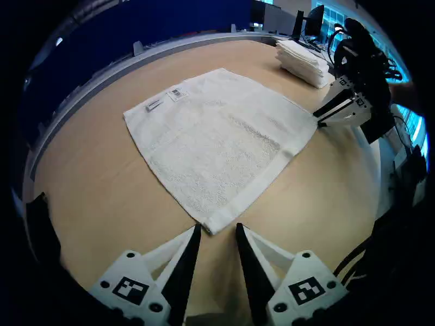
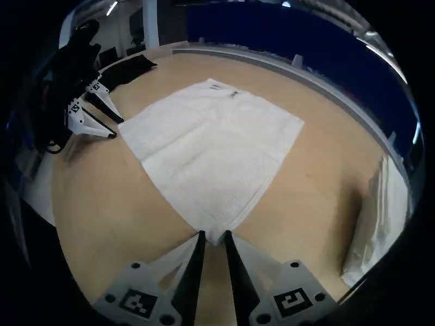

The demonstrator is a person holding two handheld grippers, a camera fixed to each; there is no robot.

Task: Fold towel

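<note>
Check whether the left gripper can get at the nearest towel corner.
Probably yes: the towel corner lies flat on the table just ahead of the open left gripper, roughly in line with the gap between its fingers, nothing in between.

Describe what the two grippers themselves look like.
Both the left gripper and the right gripper have white plastic fingers with black inner pads tapering to points. Each finger base carries a square black-and-white marker and dark screws. Black cables run beside the left one. From afar, each shows a black body behind.
</note>
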